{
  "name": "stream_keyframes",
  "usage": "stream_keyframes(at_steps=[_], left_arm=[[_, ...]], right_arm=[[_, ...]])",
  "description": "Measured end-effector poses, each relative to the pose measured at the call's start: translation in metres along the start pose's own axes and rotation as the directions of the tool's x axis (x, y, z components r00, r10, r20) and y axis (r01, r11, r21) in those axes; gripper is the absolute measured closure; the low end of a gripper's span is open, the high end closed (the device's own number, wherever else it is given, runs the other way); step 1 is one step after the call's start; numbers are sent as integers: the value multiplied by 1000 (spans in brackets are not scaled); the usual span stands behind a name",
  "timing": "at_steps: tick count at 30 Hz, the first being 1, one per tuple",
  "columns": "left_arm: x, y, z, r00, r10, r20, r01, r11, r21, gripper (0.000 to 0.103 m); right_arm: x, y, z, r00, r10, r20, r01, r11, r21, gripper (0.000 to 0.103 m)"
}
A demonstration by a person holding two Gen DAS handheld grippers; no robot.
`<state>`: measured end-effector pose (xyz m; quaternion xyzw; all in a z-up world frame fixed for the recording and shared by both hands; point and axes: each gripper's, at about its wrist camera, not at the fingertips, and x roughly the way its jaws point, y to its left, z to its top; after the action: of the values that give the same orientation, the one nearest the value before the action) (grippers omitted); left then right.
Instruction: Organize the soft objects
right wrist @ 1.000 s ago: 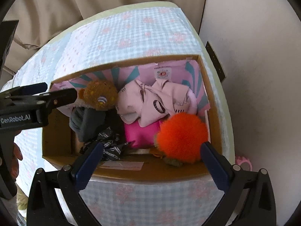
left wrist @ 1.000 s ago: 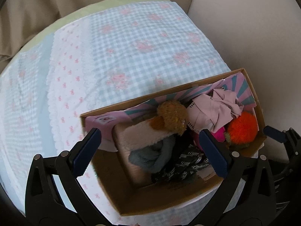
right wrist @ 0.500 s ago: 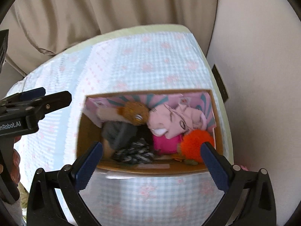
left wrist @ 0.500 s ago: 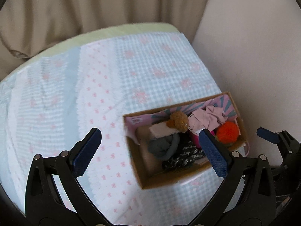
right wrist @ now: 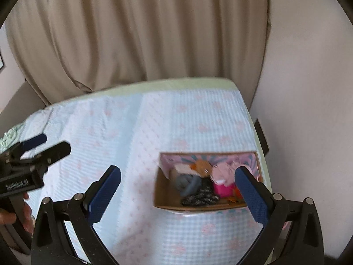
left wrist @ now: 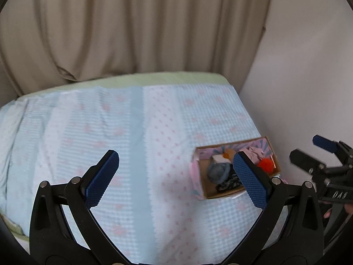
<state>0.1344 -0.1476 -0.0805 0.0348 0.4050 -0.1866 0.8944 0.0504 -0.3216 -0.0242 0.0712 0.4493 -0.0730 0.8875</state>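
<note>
A cardboard box (left wrist: pixel 205 190) (right wrist: pixel 162 190) lies on the bed near its right edge, filled with soft things: a brown plush (right wrist: pixel 201 165), a grey roll (left wrist: pixel 218 171) (right wrist: pixel 186 182), a pink cloth (right wrist: pixel 222 173), a black patterned cloth (right wrist: pixel 199 198), a magenta item (right wrist: pixel 222 190) and an orange pompom (left wrist: pixel 265 164). My left gripper (left wrist: pixel 174 176) is open and empty, high above the bed left of the box. My right gripper (right wrist: pixel 178 190) is open and empty, high above the box's near left side.
The bed (left wrist: pixel 110 132) carries a light blue and pink patterned cover. Beige curtains (left wrist: pixel 132 33) hang behind it. A white wall (right wrist: pixel 308 88) runs along the right side. The other gripper shows at each view's edge (left wrist: pixel 326 165) (right wrist: pixel 33 156).
Both grippers have pulled up and back from the box. The box looks much smaller and more of the bed and curtains shows. Both stay open and empty.
</note>
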Motion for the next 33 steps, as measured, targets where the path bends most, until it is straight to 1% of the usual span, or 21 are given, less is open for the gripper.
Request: stream_keyframes(at_steps=[5,9,13,18,20,22,25,33], left_arm=[[-55,42,-2,997,34,75,-33,999,-25,0],[-92,63,-5,988,67,139,-63,997,-33,0],[-131,81,-10,972,87,217,-80,996,-41,0],[-163,89,-24,949,130,287,-122,992,-44,0],[-172,92,-29,941,148,304,-138,989,-54,0],[-175,94,-33,938,151,313,-139,988,-59,0],[-177,94,-34,935,160,315,-149,987,-58,0],[-178,91,-34,935,153,318,-143,988,-57,0]], right_arm=[[-39,48,10,997,12,80,-10,1000,-27,0],[-66,81,11,990,17,141,-11,999,-41,0],[-86,105,7,981,9,191,2,998,-59,0],[-106,124,-5,968,-21,250,38,997,-66,0],[-110,127,-9,964,-28,265,47,997,-63,0],[-114,130,-12,961,-36,276,54,997,-59,0],[-116,131,-13,958,-41,284,58,997,-50,0],[-121,129,-14,953,-57,298,70,997,-36,0]])
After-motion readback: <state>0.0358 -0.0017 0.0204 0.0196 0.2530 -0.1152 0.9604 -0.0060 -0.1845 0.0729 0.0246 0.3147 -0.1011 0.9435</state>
